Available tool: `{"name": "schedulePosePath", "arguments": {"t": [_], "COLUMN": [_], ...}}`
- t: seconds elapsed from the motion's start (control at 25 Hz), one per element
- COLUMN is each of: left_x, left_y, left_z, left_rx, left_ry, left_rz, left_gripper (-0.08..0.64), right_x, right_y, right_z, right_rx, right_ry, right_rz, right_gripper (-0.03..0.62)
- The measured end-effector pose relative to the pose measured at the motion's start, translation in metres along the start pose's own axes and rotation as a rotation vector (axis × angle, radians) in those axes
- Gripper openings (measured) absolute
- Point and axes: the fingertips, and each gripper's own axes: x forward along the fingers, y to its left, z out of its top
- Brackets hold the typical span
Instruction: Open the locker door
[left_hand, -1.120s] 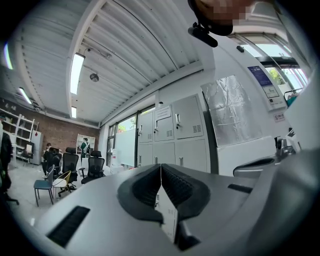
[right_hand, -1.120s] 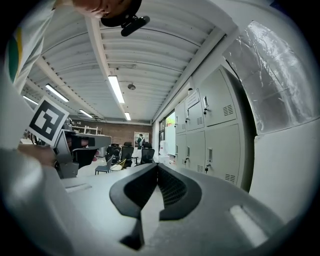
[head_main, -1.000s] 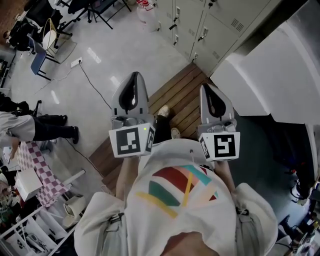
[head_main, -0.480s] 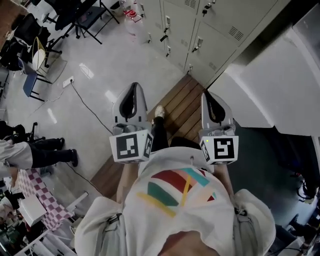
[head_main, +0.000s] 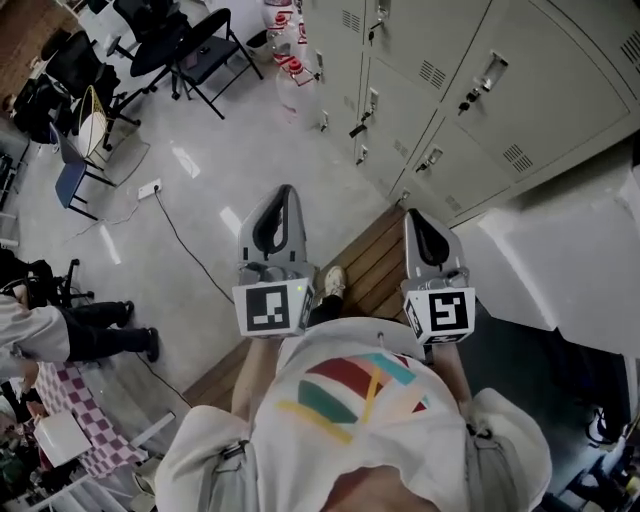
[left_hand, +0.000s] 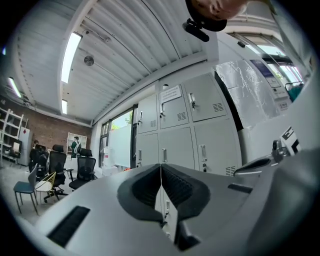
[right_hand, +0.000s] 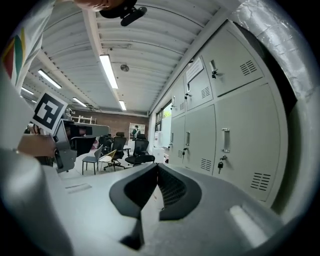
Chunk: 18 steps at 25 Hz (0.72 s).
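Room: glossy grey floor (head_main: 200, 215), office chairs (head_main: 205, 50) at the far side, wooden platform (head_main: 372, 268) at the foot of the lockers.
Lockers (head_main: 450, 90): grey bank ahead of both grippers, clear of them; every visible door closed, keys hanging in several locks.
Left gripper (head_main: 284, 192): jaws pressed together, nothing between them.
Right gripper (head_main: 413, 215): jaws clenched together, empty, the nearer one to the bank.
Contents: hidden behind the closed doors.

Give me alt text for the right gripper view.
The right gripper, jaws shut and empty, points along a row of closed grey lockers on its right; a key hangs in the nearest lower door. Office chairs stand farther back.
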Motion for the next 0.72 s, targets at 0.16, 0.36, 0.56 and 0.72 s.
{"name": "schedulePosePath", "arguments": {"t": [0.16,0.36,0.56,0.72], "left_x": [0.026,0.074,0.109,0.130], "left_y": [0.024,0.040,0.035,0.024], "left_z": [0.010,-0.002,-0.006,-0.012], "left_rx": [-0.005,-0.024,-0.017,-0.038], "left_ry": [-0.032,-0.051,-0.033,-0.023], "left_rz": [-0.009,-0.040,-0.109,-0.146], "left_gripper": [0.017,0.017,0.017,0.017], "right_x": [0.036,0.081,0.092,0.094], "right_y": [0.016,0.016,-0.002,-0.020], "right_z": [0.017,0.027,0.039,0.028], "right_rx": [-0.020,-0.034,-0.020,-0.008], "right_ry": [-0.023,-0.068,-0.108,-0.073], "right_rz": [0.015,-0.003,-0.078,-0.117], "right_gripper": [0.005,0.005,0.005,0.005]}}
